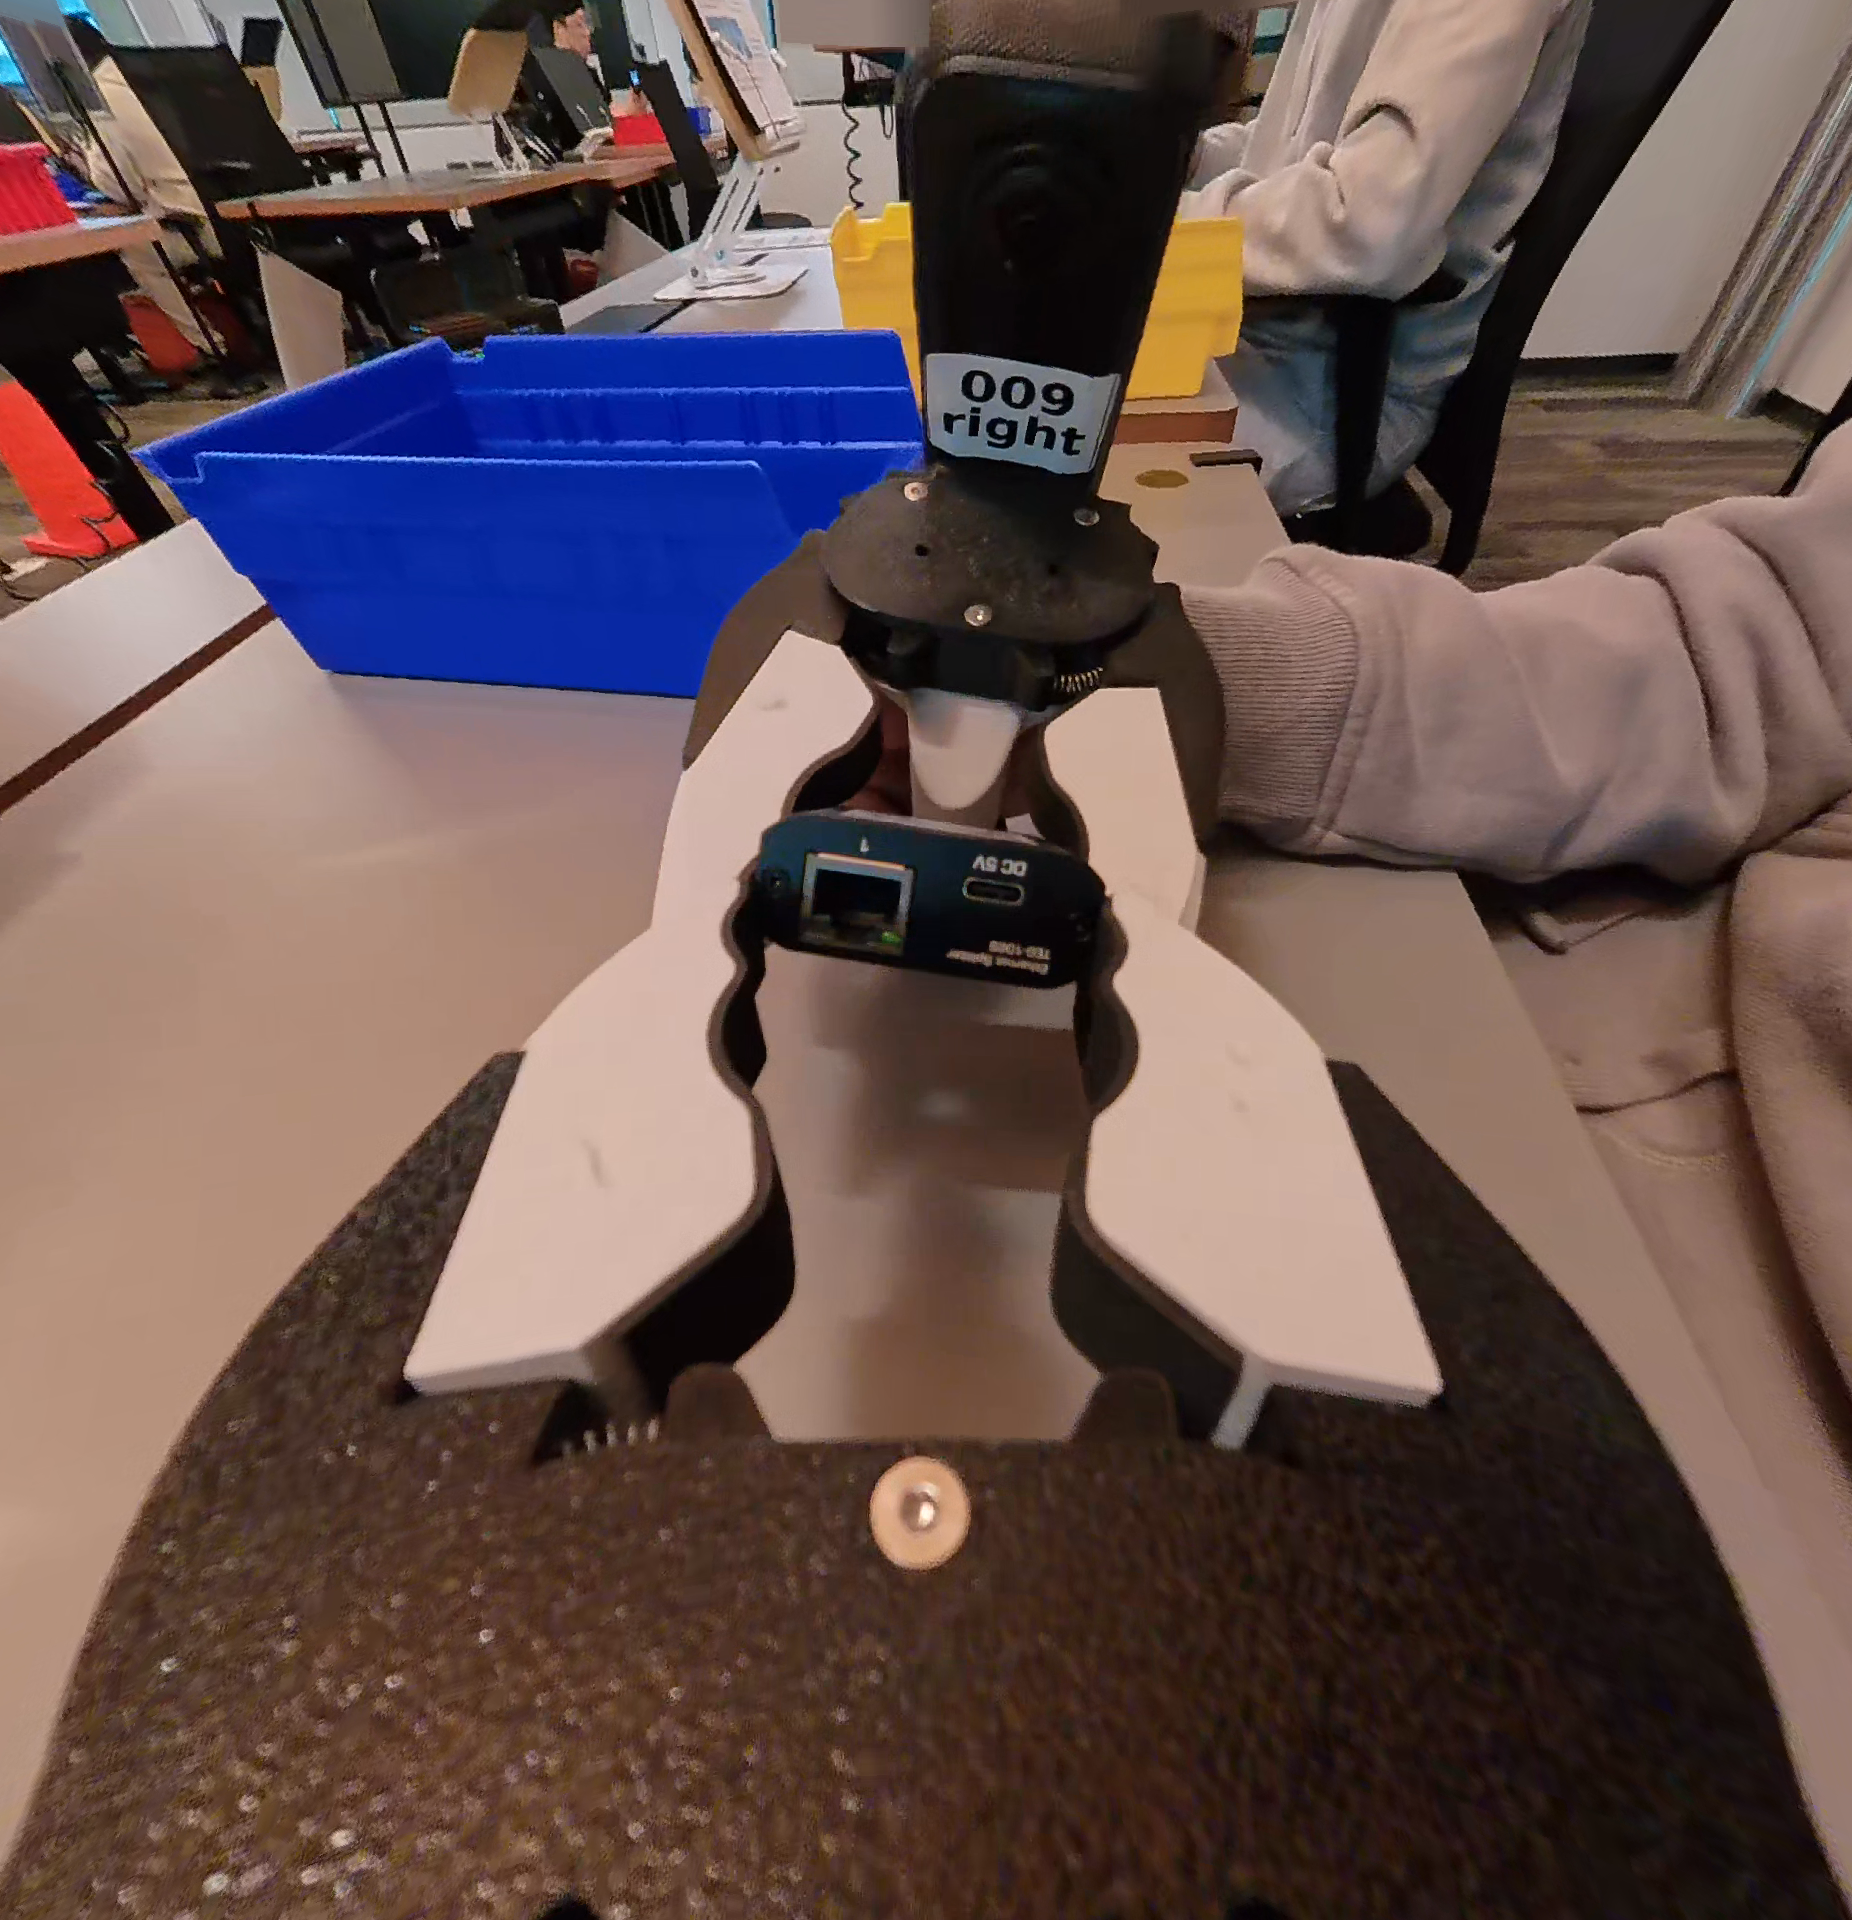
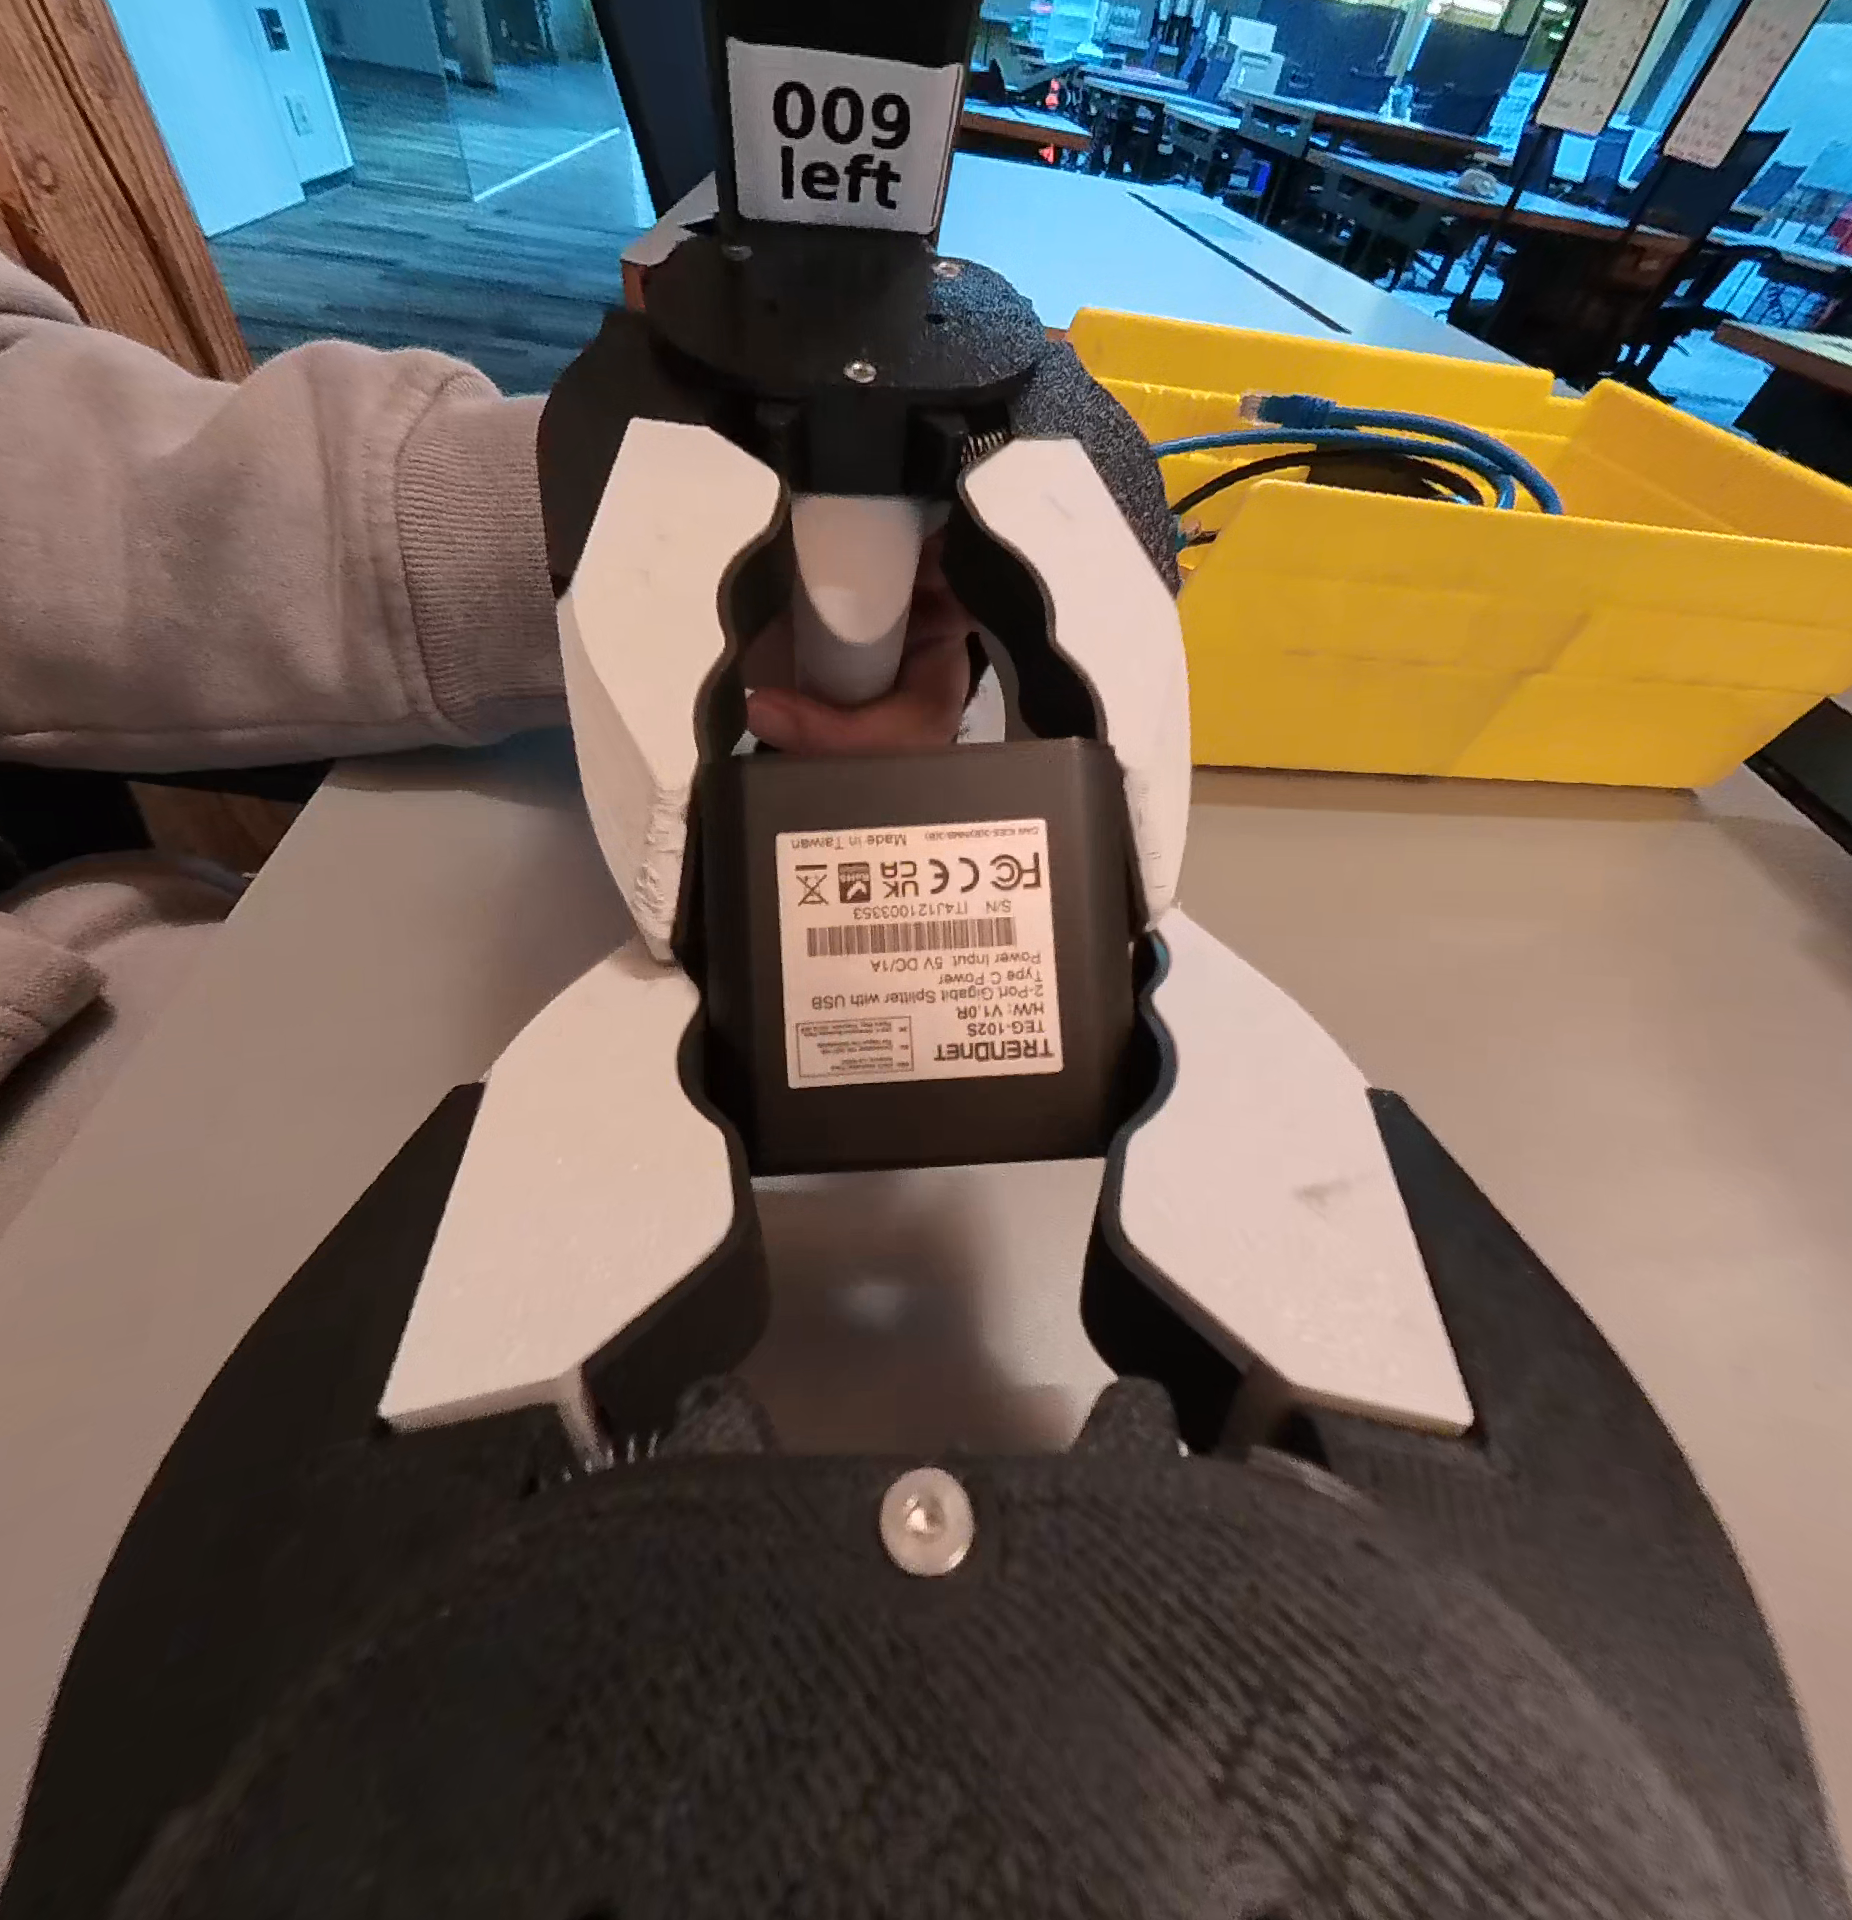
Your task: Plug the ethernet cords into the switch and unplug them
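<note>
As both grippers meet nose to nose above the table (image 1: 278,935), I have the switch (image 1: 932,904) pinched between them, clear of the surface and well in from every edge. My left gripper (image 1: 922,966) is closed on the end that carries one network socket and a small power socket, both facing its camera and both empty. My right gripper (image 2: 917,987) is closed on the opposite half, fingertips pressed against the two long sides. The black box rides upside down, its white label (image 2: 917,956) turned up toward the right wrist camera. I read the double hold as a hand-over or a re-grip, so that one side can steady the box while the other goes for a cable. No cord is plugged in on the face I can see; the far face is hidden by the fingers. A blue ethernet cord (image 2: 1421,447) lies coiled with a darker cable in the yellow bin (image 2: 1524,644) toward the table's far edge, one clear plug poking above the rim. A blue bin (image 1: 527,520) stands along the far edge on the other side, empty as far as I can see. Grey sleeves (image 1: 1524,707) reach in from the near edge. Nothing blocks the sockets but the grippers themselves, which crowd both ends.
</note>
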